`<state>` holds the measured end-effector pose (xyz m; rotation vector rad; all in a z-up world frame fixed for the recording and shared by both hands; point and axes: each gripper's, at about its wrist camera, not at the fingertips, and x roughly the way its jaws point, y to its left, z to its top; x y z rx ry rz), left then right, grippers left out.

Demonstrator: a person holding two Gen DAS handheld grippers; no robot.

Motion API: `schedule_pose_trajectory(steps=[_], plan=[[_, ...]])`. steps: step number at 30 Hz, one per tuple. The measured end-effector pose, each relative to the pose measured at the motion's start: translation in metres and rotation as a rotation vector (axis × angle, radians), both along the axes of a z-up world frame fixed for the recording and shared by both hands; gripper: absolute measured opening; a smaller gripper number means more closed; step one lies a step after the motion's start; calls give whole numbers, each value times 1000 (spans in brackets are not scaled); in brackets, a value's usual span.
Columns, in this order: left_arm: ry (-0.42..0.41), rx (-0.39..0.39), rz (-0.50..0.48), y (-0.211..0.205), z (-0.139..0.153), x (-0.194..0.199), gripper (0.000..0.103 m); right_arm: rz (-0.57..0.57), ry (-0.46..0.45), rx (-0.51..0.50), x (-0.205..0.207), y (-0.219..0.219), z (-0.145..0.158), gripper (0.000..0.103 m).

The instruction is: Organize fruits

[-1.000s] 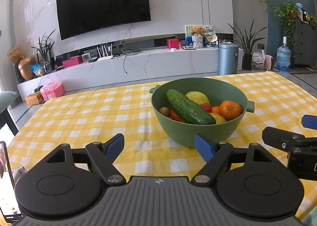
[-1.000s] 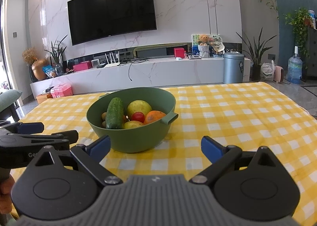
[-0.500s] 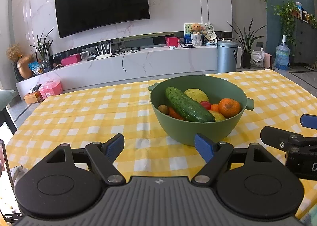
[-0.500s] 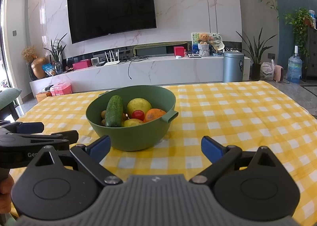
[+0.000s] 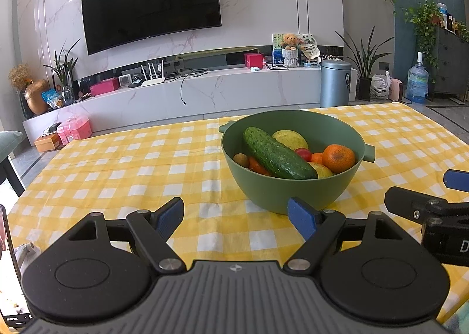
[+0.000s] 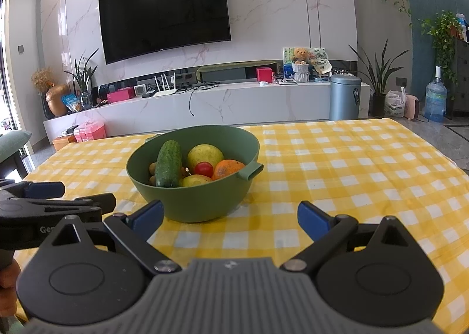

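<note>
- Left gripper (image 5: 236, 218): jaws spread wide, nothing between the blue pads (image 5: 169, 218), held low over the near edge of the table.
- Right gripper (image 6: 230, 219): jaws likewise spread wide and empty, over the same near edge, beside the left unit.
- Green bowl (image 5: 293, 187): standing upright on the yellow-checked tablecloth (image 5: 132, 164), toward the middle of the table, just beyond both sets of fingertips and not touched by either.
- Bowl contents: cucumber (image 5: 277, 155) lying slantwise on top; orange (image 5: 338, 158) against the right wall; cherry tomato (image 6: 203, 169) between cucumber and orange; pale yellow-green fruit (image 6: 205, 155) at the back; small brown fruit (image 5: 241, 159) at the left wall.
- Handle tab (image 6: 250, 171) projecting from the rim on the right.
- Black television (image 6: 164, 13) on the marble wall beyond the far edge.
</note>
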<state>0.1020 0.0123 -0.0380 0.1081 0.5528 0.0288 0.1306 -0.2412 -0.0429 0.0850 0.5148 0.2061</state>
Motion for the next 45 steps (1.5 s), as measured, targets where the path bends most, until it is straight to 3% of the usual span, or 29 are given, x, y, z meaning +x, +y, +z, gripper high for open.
schedule_pose_trajectory(steps=[27, 45], plan=[[0, -4, -1, 0, -1, 0, 95, -4, 19, 1, 1, 1, -2, 94], [16, -48, -9, -1, 1, -2, 94, -2, 22, -6, 3, 1, -4, 94]])
